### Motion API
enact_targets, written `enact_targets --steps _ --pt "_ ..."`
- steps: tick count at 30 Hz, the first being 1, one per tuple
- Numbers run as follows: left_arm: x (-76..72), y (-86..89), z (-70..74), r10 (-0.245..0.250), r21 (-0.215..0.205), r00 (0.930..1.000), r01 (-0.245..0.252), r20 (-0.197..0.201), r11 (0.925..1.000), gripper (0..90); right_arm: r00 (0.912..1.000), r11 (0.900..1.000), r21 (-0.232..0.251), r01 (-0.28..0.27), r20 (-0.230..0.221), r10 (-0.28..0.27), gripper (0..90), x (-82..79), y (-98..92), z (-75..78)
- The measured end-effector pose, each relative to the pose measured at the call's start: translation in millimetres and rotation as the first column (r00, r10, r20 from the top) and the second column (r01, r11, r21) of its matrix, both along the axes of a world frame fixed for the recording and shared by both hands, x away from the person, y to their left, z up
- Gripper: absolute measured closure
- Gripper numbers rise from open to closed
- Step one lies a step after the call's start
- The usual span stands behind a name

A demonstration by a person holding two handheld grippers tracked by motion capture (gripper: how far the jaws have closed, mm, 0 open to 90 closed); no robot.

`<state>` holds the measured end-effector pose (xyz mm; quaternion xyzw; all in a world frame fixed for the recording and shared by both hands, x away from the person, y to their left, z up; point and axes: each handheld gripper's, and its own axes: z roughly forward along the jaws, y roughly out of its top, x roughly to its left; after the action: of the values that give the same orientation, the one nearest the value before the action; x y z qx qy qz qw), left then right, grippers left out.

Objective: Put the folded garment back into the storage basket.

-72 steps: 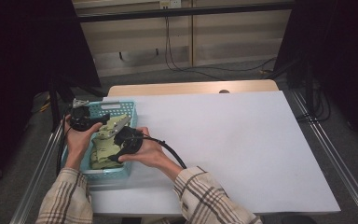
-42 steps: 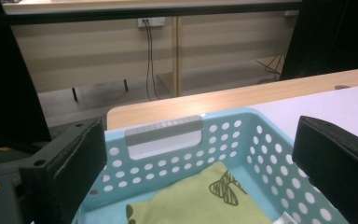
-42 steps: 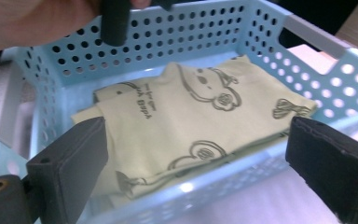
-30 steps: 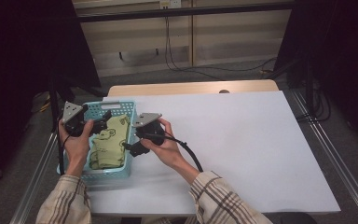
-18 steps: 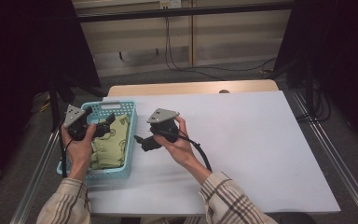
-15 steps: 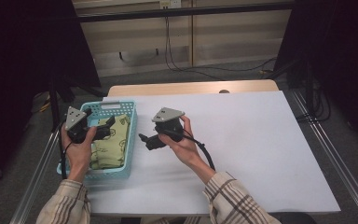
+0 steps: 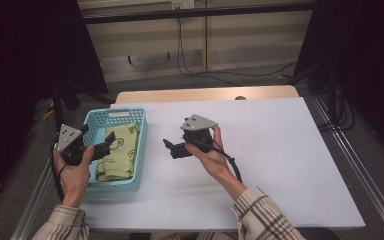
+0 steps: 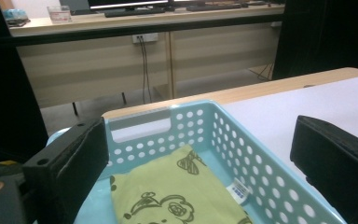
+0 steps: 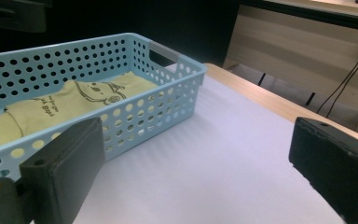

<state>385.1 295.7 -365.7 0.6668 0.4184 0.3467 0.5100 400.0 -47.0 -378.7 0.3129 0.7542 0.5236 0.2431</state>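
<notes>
My white tabletop (image 7: 280,150) lies bare right of the blue basket (image 7: 130,114) at its left edge, the folded green cloth (image 7: 117,157) inside. My left hand-held gripper (image 7: 111,143) hangs over the basket, the right hand-held gripper (image 7: 169,146) just beside it, both wide open, empty.

Table (image 7: 280,150) has a white top with a light wood edge strip (image 7: 205,94) along the far side and metal rails (image 7: 360,170) down both sides. Behind it a beige panelled wall (image 7: 250,35) with black cables (image 7: 180,45) hanging from a wall socket (image 7: 178,4) down to a grey floor (image 7: 220,80). Black drapes (image 7: 25,55) left and right, room dim there. Left gripper view shows a long wooden desk (image 8: 135,21) with a keyboard (image 8: 130,11) and a clear box (image 8: 59,14) on top
</notes>
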Motion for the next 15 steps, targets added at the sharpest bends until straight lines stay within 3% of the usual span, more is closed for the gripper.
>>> enact_targets --steps 1,2,6,11,14,15 --pt "0.0 0.0 0.0 0.000 0.000 1.0000 0.000 0.000 1.0000 4.1 1.0000 1.000 0.002 0.003 -0.006 -0.003 3.2 -1.2 -0.9 0.2" --pt "-3.6 0.2 1.7 0.005 0.036 1.0000 -0.005 0.005 0.9994 4.0 1.0000 1.000 0.003 0.004 -0.008 -0.004 3.2 -2.5 -2.6 0.7" --pt "-10.1 -1.1 2.6 -0.004 0.001 1.0000 0.004 0.009 1.0000 4.0 1.0000 1.000 0.002 0.008 0.004 -0.008 3.2 -7.5 -6.9 3.2" --pt "-23.8 1.1 0.1 -0.021 0.032 0.9998 0.021 0.007 0.9993 3.9 0.9993 1.000 0.005 0.018 0.033 -0.018 3.2 -15.1 -16.6 6.6" --pt "-30.5 3.9 -2.1 -0.017 0.009 0.9996 0.017 0.024 0.9998 3.9 0.9989 1.000 0.009 0.020 0.041 -0.020 3.2 -18.9 -22.9 5.6" --pt "-33.1 5.6 -1.7 -0.012 0.023 0.9997 0.012 0.022 0.9997 3.9 0.9989 1.000 0.011 0.027 0.038 -0.027 3.2 -20.1 -24.9 4.6"
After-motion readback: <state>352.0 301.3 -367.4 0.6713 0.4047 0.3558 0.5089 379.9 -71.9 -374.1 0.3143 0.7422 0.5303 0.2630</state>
